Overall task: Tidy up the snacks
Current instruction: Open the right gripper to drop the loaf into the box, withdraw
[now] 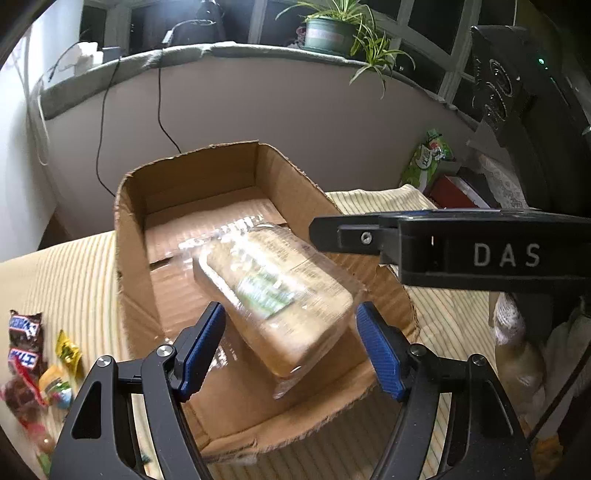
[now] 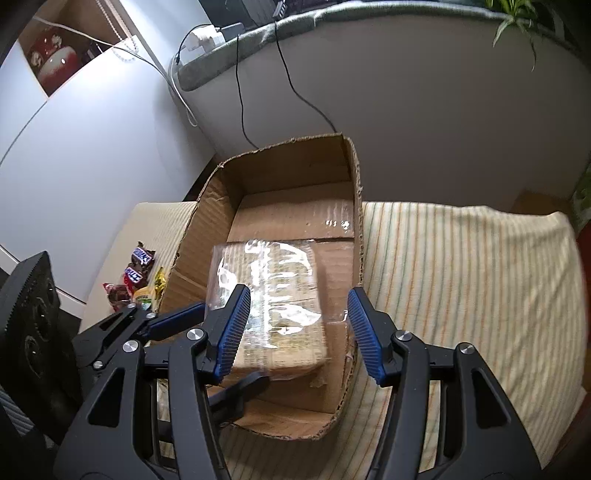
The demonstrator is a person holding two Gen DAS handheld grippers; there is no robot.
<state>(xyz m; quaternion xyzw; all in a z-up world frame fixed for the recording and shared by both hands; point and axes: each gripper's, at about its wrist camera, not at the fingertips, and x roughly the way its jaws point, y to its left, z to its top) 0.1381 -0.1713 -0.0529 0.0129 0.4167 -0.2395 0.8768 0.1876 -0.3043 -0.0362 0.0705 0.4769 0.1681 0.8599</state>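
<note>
far left on the striped cloth [image 1: 74,280] lies a loose heap of small sweets: two snickers bars [image 1: 24,339], a yellow-wrapped candy [image 1: 68,352] and further red and mixed wrappers below them, all outside the carton and just beside its left wall; the same heap shows in the right wrist view [image 2: 136,273], partly cut off by the carton edge. centre: an open cardboard box [image 1: 133,236] with torn rims stands on the cloth, flaps gone, taped floor visible. inside it lies a clear-wrapped pack of bread slices [image 1: 273,291], blurred in the left wrist view and set askew on the box floor; in the right wrist view the pack [image 2: 266,295] sits toward the near right wall. left gripper [image 1: 291,347] is spread wide, blue pads on either side of the pack's near end, neither pad seen touching it. right gripper [image 2: 299,332] is likewise spread wide above the pack, holding nothing. right of the box the cloth continues; a green snack bag [image 1: 428,158] stands near the wall, well apart from the carton. a potted plant [image 1: 328,33] stands on the sill behind
</note>
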